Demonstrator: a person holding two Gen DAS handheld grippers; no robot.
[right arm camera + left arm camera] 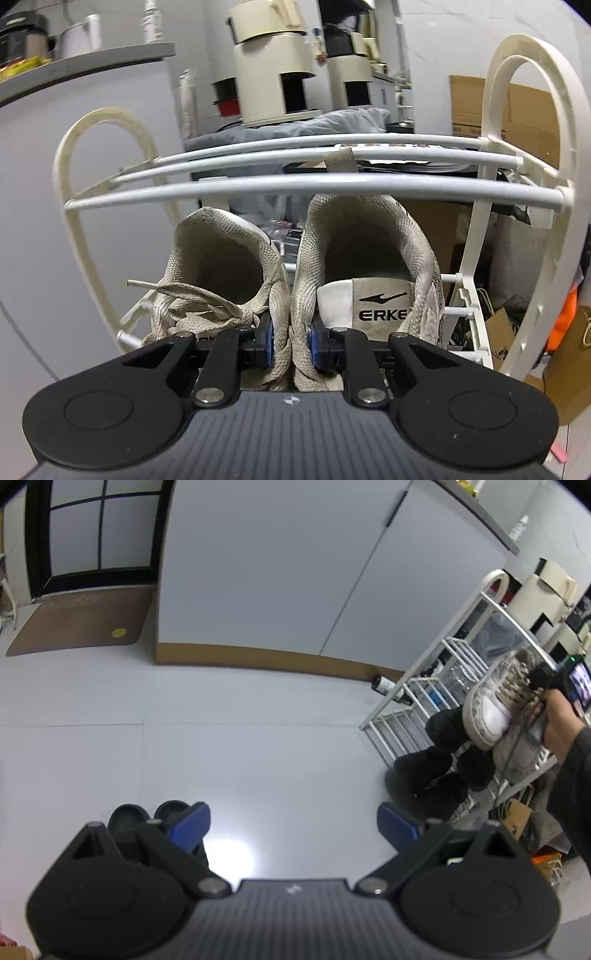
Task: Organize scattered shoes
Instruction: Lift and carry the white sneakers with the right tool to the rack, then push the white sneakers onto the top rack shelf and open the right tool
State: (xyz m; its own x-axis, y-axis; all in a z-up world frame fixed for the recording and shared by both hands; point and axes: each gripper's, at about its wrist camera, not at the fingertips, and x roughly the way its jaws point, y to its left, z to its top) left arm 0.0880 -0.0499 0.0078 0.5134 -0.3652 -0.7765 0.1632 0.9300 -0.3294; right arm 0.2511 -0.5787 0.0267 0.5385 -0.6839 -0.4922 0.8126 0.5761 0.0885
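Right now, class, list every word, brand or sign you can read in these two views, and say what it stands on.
"ERKE", last letter cut off by the collar: tongue of the right sneaker.
White lettering on the brown doormat: too blurred to read.
Label on the cardboard box: too small.

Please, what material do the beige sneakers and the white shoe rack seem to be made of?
Beige sneakers: woven mesh fabric, matte and worn, with flat textile laces; the weave shows clearly around the collars. White shoe rack: smooth, slightly glossy tubes, probably painted metal; its cream curved side frames look like moulded plastic, though I cannot be sure.
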